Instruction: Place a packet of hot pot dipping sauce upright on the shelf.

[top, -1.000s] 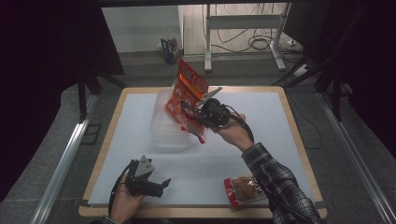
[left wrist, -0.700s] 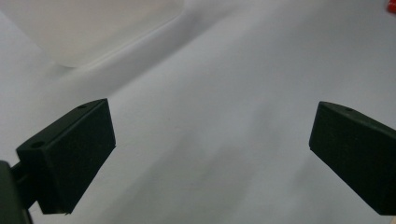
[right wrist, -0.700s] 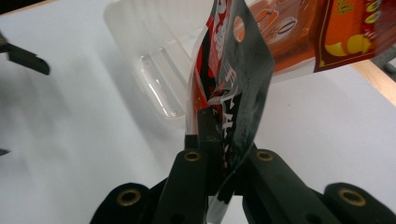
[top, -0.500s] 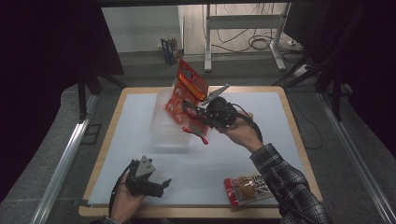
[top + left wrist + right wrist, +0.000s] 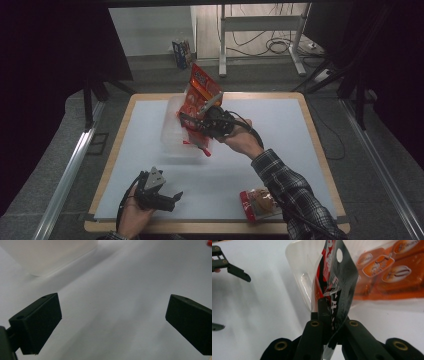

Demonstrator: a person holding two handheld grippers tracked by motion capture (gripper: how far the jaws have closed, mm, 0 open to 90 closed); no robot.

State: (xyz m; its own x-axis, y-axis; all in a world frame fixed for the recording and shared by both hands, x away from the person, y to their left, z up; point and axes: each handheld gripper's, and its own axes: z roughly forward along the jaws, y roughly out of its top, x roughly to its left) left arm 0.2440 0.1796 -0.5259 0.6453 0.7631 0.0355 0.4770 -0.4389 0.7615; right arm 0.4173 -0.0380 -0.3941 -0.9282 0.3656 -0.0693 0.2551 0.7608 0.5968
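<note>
Red snack bag [image 5: 200, 102], at frame centre, hangs pinched by its edge in the closed right tongs [image 5: 196, 121] above a clear tub [image 5: 172, 134]; that thin grip could slip. Left tongs [image 5: 167, 196] rest wide open, empty.

Open white table [image 5: 280, 165] left bare right of the clear plastic bin [image 5: 172, 135], passage over the bin blocked by the red snack bag [image 5: 197, 102] held above it, near edge obstructed by a small snack packet [image 5: 257, 202], near-left ground taken by the left gripper [image 5: 172, 196]
</note>
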